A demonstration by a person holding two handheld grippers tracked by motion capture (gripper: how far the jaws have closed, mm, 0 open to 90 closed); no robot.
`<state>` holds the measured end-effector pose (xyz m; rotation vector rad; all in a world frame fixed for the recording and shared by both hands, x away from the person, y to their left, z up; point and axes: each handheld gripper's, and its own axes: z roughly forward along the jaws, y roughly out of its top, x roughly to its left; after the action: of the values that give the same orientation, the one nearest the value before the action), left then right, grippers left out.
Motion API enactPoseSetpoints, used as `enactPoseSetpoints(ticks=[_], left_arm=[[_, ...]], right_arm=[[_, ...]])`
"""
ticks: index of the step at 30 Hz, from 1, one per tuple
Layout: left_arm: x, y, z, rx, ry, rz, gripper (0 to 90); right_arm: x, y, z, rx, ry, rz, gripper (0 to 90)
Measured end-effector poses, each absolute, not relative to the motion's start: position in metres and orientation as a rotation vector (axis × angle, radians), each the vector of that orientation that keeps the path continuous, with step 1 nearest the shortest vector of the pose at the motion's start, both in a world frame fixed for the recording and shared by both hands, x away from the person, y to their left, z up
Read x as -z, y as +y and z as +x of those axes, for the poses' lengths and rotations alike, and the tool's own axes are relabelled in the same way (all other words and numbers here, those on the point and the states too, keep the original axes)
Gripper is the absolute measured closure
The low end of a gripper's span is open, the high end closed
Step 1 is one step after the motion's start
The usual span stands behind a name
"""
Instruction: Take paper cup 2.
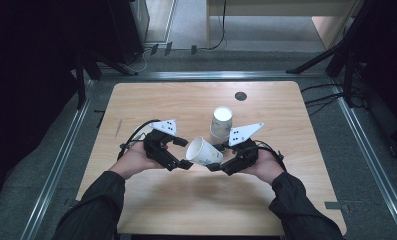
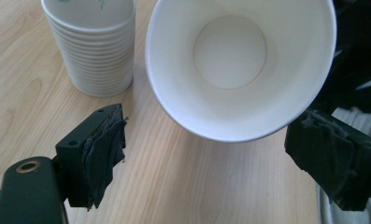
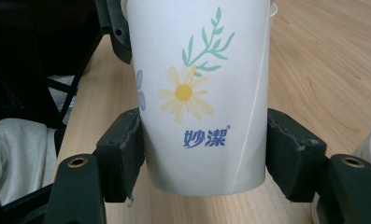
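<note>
On the wooden counter [image 1: 151, 100], near its middle, stands a stack of paper cups [image 1: 221, 125]. In the left gripper view the stack [image 2: 96, 51] shows many rims packed one above the other.

Just in front of the stack, a single cup [image 1: 204, 151] is held on its side above the counter, between the two hands. Its open mouth points to the left hand-held gripper [image 1: 182, 152]. Its bottom end points to the right one. The cup is white, with a yellow flower, a green twig and blue writing on its side [image 3: 197, 93].

The right hand-held gripper [image 1: 217, 157] is pinching the cup near its bottom, with one black pad pressed on each side [image 3: 199, 154].

The left hand-held gripper [image 2: 211, 154] is spread wide. Its pads do not touch the cup. The rim of the cup [image 2: 239, 70] hangs just past them, and you can see right down to its round bottom.

A small dark round spot [image 1: 241, 96] sits near the far edge of the counter.
</note>
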<state>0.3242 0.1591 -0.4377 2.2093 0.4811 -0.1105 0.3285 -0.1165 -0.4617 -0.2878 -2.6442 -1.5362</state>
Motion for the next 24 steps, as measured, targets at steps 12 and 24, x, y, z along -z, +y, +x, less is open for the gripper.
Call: enactPoseSetpoints(ticks=[12, 24], left_arm=[[0.454, 0.161, 0.319, 0.137, 0.542, 2.065, 13.7], [0.457, 0.158, 0.317, 0.136, 0.538, 1.997, 14.2]], right_arm=[[0.468, -0.119, 0.331, 1.541, -2.625, -0.293, 34.3], [0.472, -0.117, 0.332, 1.555, -2.591, -0.286, 34.3]])
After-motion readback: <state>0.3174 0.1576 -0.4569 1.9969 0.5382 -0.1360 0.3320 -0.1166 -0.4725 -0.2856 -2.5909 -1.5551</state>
